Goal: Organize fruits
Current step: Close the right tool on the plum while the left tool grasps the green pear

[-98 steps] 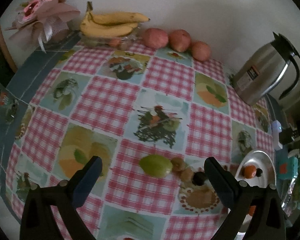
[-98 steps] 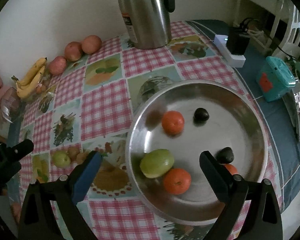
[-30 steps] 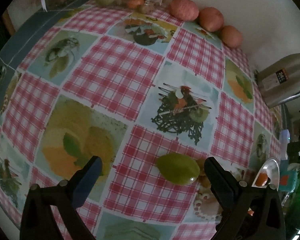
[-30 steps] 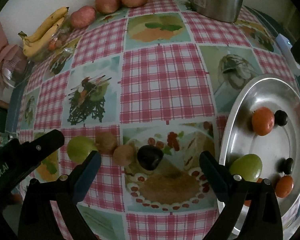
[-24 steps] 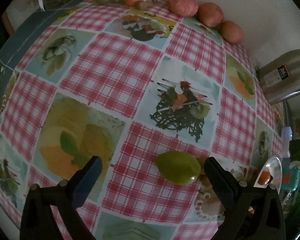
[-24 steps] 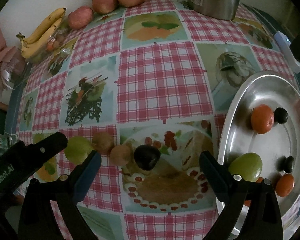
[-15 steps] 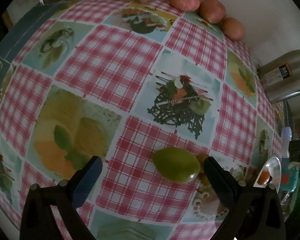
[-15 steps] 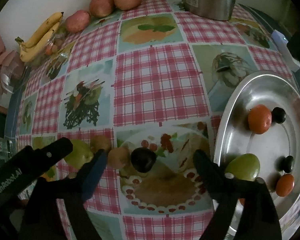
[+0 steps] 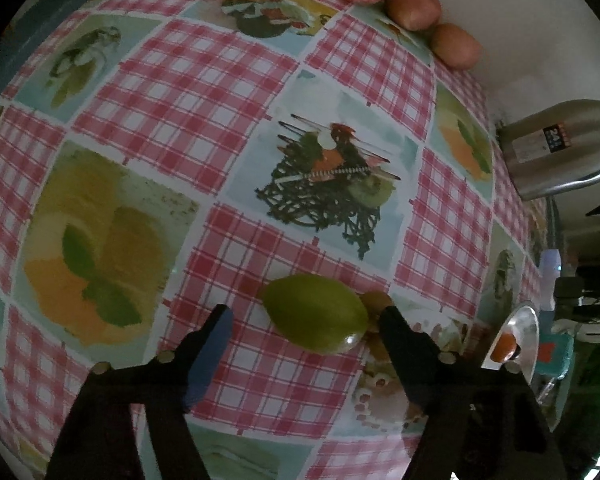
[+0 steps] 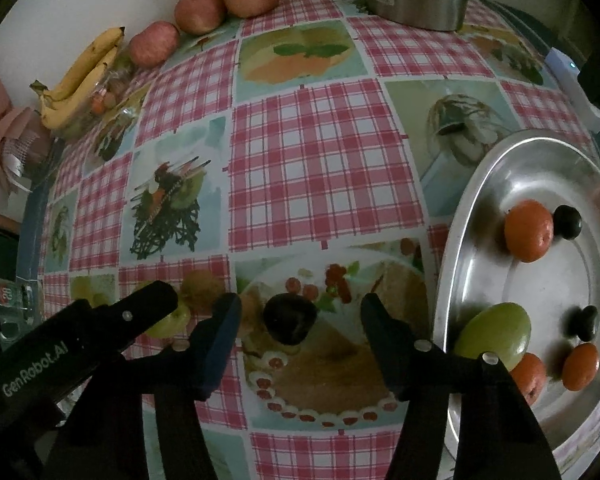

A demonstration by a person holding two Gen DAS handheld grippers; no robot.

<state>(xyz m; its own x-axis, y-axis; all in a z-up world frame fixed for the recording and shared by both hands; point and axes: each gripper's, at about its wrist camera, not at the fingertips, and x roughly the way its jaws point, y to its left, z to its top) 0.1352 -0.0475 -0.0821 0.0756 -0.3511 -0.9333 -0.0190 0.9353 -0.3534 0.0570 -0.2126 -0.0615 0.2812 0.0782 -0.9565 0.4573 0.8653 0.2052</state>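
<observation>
Light: dim, dusky room.
Glare: soft sheen on the round steel tray (image 10: 480, 184).
Edges: strong fisheye bending, black corners.
Focus: fairly sharp mid-frame.

green mango (image 9: 318, 318) on cloth, dark plum (image 10: 290, 318) beside, steel plate (image 10: 484, 184) w/ fruit

Dim room, pale wall (image 9: 512, 20) (bare), checked tablecloth (image 9: 204, 92)

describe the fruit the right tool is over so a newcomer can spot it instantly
Start at the big round steel tray at the table's right edge. Just left of it, on the tablecloth's printed cake picture, sits a small dark purple plum-like fruit, between the closing fingers of the right tool. It ends a short row: its neighbours are two small brown fruits and a larger green mango-shaped fruit; it alone is near-black.
</observation>
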